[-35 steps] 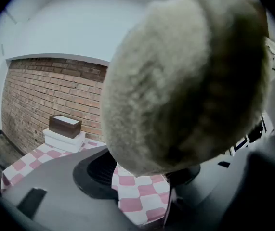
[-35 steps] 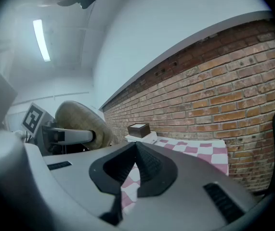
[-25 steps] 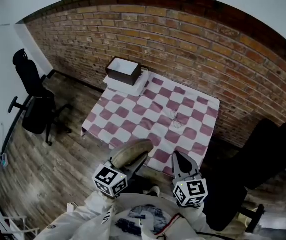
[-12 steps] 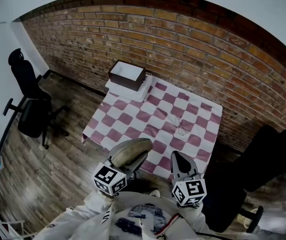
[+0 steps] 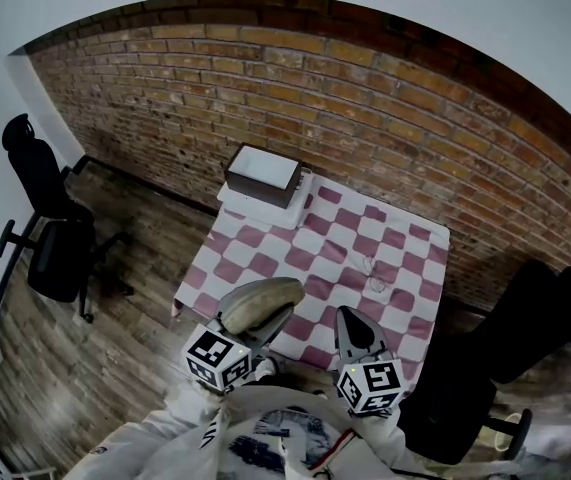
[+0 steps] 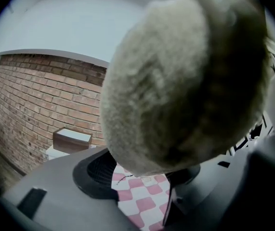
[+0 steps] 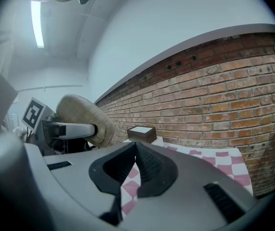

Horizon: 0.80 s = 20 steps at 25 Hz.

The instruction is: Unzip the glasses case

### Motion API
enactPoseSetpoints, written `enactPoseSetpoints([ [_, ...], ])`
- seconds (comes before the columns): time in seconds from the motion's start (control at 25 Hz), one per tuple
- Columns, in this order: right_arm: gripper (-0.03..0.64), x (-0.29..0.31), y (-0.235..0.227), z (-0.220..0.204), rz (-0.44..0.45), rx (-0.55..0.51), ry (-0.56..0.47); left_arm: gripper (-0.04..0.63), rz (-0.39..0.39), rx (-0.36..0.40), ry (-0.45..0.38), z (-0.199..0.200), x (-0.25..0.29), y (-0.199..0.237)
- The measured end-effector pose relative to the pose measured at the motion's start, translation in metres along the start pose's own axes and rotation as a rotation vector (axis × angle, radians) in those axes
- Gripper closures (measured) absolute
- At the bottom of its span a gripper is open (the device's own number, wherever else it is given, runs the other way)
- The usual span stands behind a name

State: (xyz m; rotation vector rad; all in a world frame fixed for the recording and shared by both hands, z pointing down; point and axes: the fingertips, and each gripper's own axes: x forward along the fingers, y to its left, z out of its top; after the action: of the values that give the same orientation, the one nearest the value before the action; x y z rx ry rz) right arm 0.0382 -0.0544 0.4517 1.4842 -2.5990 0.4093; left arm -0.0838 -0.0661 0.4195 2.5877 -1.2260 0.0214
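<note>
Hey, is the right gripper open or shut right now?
Shut. In the right gripper view the right gripper's black fingers meet at their tips, with nothing held between them.

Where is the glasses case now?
The glasses case sits clamped in the left tongs, lower centre-left of the head view, near the checkered table.

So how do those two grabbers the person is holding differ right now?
The left gripper is clamped on a fuzzy beige glasses case; the right gripper holds nothing. The left gripper's jaws stand slightly apart around the case, while the right gripper's jaws are pressed together. Both carry a marker cube and point toward the checkered table.
</note>
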Motion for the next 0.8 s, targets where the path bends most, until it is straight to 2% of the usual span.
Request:
enactPoseSetpoints([
  [0.44,0.603,0.043,0.043,-0.002,-0.070,-0.003,0.005,0.318,-0.072,-0.008,-0.005,0.009,-0.015,0.062],
  [0.8,0.603,0.053,0.067,-0.006,-0.066,0.020,0.005,0.318,-0.117,-0.005,-0.002,0.012,-0.021,0.076],
])
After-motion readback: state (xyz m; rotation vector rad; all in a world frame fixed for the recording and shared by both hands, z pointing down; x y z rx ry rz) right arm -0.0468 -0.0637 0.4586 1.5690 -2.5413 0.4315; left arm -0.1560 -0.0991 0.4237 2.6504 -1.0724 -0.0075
